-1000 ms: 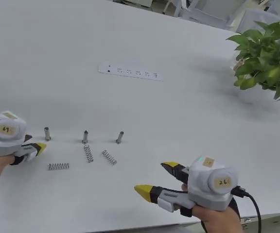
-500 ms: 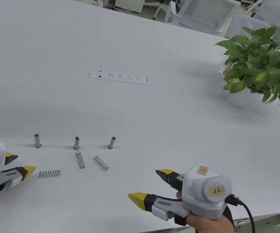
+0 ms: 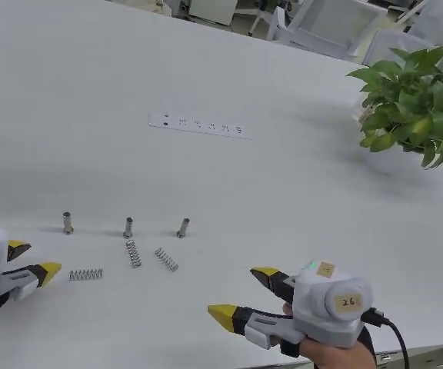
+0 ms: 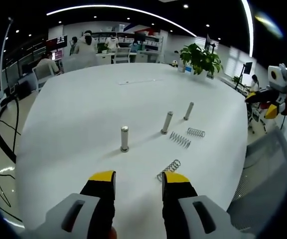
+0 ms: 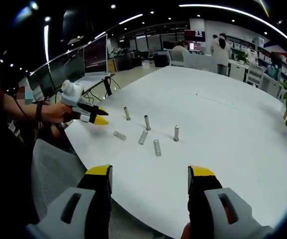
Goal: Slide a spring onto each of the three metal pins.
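An open-plan office: a broad white tabletop (image 3: 321, 192) with a power strip (image 3: 198, 125) and a potted plant (image 3: 418, 100), chairs (image 3: 314, 19) beyond, desk monitors (image 5: 76, 64), strips of ceiling lights (image 5: 114, 6).

The desk (image 3: 298, 192) is bare in front of the right tongs (image 3: 242, 292), whose path to the middle is open; three upright pins (image 3: 128, 227) stand in a row, well apart from one another, with clear gaps between them; three springs (image 3: 133, 253) lie flat just in front, one near the left tongs (image 3: 33, 257). Beyond the pins the surface is open up to a flat power strip (image 3: 198, 125); a potted plant (image 3: 418, 104) stands far right, well apart.
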The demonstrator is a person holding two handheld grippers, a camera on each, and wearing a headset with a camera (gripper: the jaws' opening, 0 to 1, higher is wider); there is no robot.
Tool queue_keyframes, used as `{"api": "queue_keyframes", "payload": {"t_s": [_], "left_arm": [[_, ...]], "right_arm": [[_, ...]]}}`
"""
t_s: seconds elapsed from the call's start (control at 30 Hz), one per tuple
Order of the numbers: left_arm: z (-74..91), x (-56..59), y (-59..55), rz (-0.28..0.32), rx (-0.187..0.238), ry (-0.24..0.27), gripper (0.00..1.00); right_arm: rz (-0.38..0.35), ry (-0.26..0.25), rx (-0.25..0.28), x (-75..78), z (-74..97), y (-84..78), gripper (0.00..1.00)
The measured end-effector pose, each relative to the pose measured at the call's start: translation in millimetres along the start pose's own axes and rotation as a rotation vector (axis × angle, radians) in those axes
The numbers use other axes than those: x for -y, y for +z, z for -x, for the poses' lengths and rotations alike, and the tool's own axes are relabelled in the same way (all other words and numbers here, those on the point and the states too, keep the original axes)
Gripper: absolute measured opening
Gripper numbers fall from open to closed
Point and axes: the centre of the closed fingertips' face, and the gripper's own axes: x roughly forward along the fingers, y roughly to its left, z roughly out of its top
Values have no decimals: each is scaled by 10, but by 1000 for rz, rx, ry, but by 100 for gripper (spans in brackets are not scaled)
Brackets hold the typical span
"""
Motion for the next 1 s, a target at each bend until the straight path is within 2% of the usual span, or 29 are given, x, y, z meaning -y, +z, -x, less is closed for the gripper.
{"api": "queue_keyframes", "payload": {"t_s": [0.4, 0.67, 1.0], "left_arm": [[203, 12, 72, -1, 43, 15, 35], [308, 16, 52, -3, 46, 28, 37], [363, 121, 34, 3, 58, 24, 39]], "right_arm": [[8, 13, 4, -23, -4, 1, 60], [14, 21, 15, -10, -16, 37, 59], [20, 32, 17, -4, -37, 56, 60]]}}
